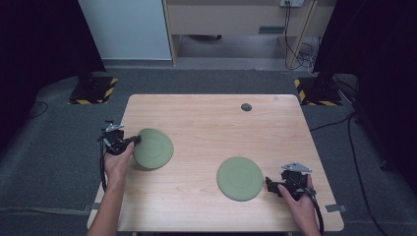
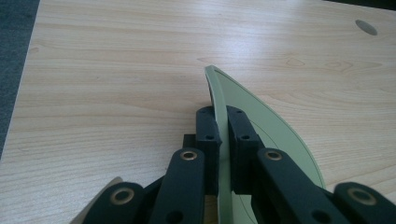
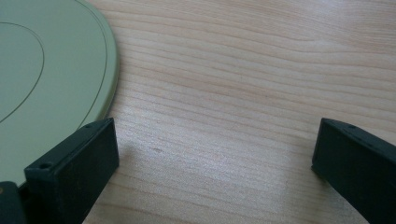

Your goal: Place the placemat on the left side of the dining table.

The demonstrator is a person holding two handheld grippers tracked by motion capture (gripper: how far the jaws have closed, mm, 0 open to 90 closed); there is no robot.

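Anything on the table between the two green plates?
No, just bare wood between the held plate and the flat plate, per the high view.

A light wooden table (image 1: 206,123) carries a flat green plate (image 1: 240,178) and a small dark disc (image 1: 246,106).

Lab: wooden table (image 1: 211,123), black curtains (image 1: 34,44), weighted stands (image 1: 93,88).
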